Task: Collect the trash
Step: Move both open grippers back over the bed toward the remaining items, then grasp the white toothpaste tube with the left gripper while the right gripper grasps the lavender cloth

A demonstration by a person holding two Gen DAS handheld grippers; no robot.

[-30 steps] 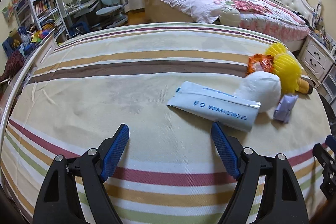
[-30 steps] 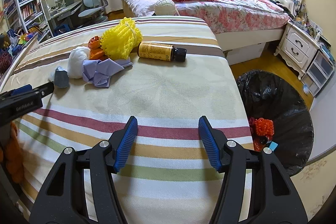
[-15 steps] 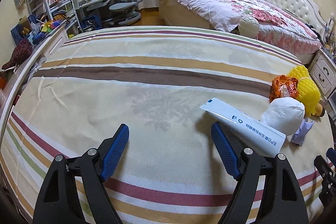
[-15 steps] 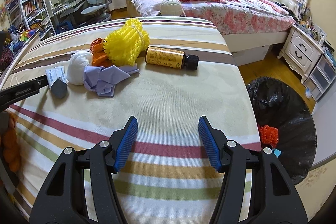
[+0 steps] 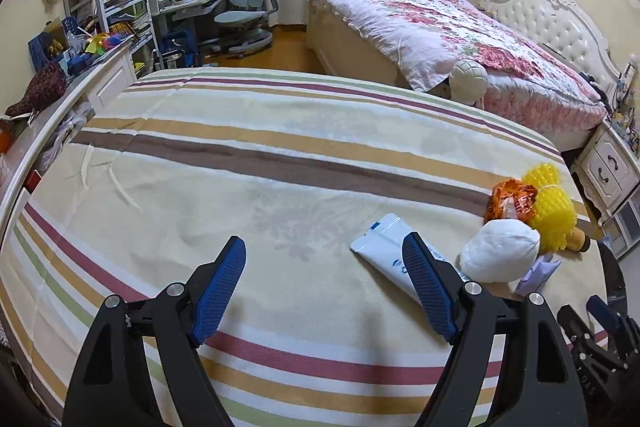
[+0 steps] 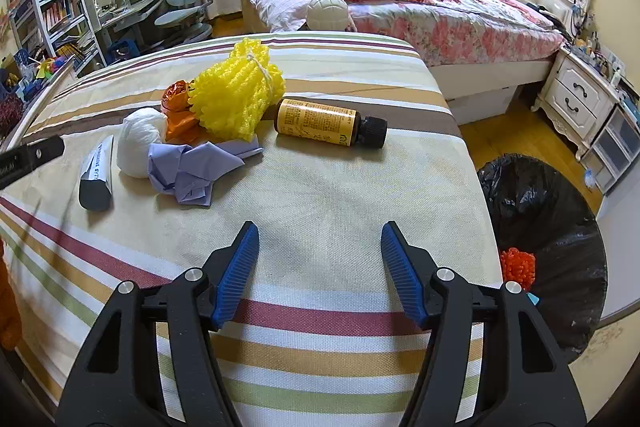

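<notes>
Both hand-held grippers, left (image 5: 322, 281) and right (image 6: 318, 267), hover spread and empty; the brown bottle (image 6: 330, 123) could roll off the bed (image 6: 360, 195) if nudged.

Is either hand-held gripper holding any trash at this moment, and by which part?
Nothing is held. The left hand-held gripper and right hand-held gripper are both open and empty above the striped bedspread.

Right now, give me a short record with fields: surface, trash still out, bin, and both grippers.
surface: striped bedspread
trash out: yellow foam net, amber bottle with black cap, crumpled lilac paper, white wad, orange wrapper, white flat pouch
bin: black-lined trash bin beside the bed, an orange item inside
left gripper: open, empty
right gripper: open, empty
</notes>
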